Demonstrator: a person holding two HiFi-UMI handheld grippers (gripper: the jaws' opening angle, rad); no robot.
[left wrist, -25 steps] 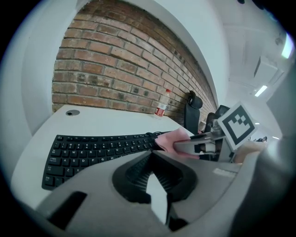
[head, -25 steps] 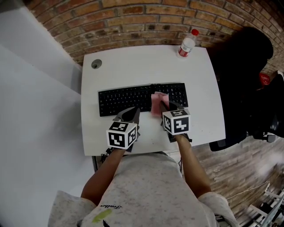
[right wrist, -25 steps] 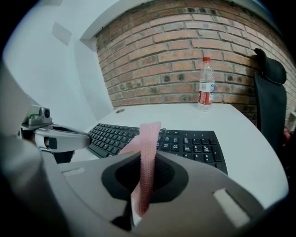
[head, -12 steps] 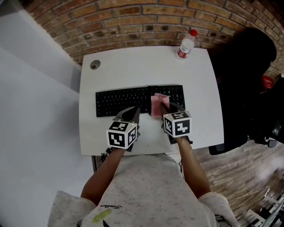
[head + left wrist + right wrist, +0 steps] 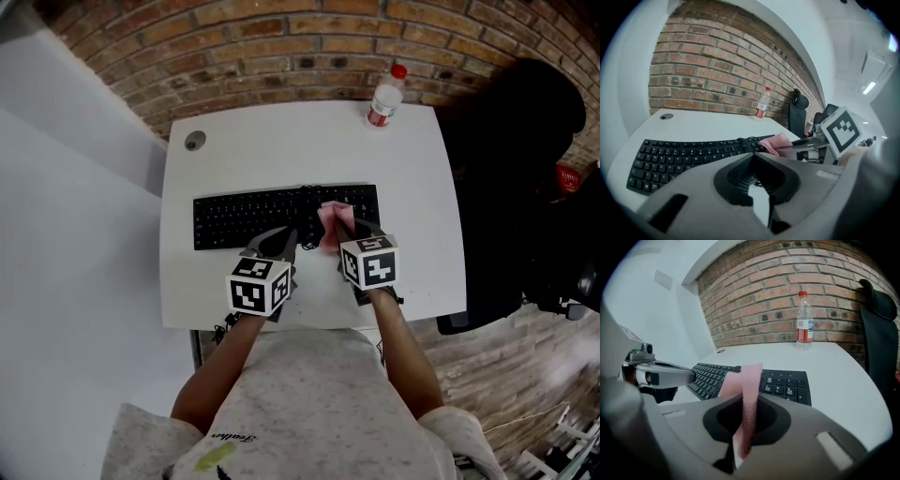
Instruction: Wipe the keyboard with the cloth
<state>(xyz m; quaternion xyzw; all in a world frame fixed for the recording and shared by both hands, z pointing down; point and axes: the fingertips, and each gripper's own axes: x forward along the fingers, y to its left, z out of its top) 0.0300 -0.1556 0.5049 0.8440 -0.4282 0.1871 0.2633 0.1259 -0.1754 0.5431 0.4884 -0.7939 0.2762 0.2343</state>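
A black keyboard [image 5: 253, 217] lies across the white desk [image 5: 281, 150]. My right gripper [image 5: 348, 228] is shut on a pink cloth [image 5: 333, 223], which hangs over the right part of the keyboard [image 5: 787, 383]. In the right gripper view the cloth [image 5: 747, 399] stands as a folded strip pinched between the jaws. My left gripper [image 5: 274, 246] hovers at the keyboard's near edge, jaws closed with nothing between them. The left gripper view shows the keyboard [image 5: 689, 154] and the cloth [image 5: 777, 142] held to the right.
A plastic water bottle with a red cap [image 5: 383, 97] stands at the desk's far right corner. A round cable hole [image 5: 194, 142] sits at the far left. A black office chair [image 5: 511, 159] is to the right. A brick wall [image 5: 281, 47] runs behind.
The right gripper with the cloth has slid slightly left along the keyboard. The left gripper stays where it was.
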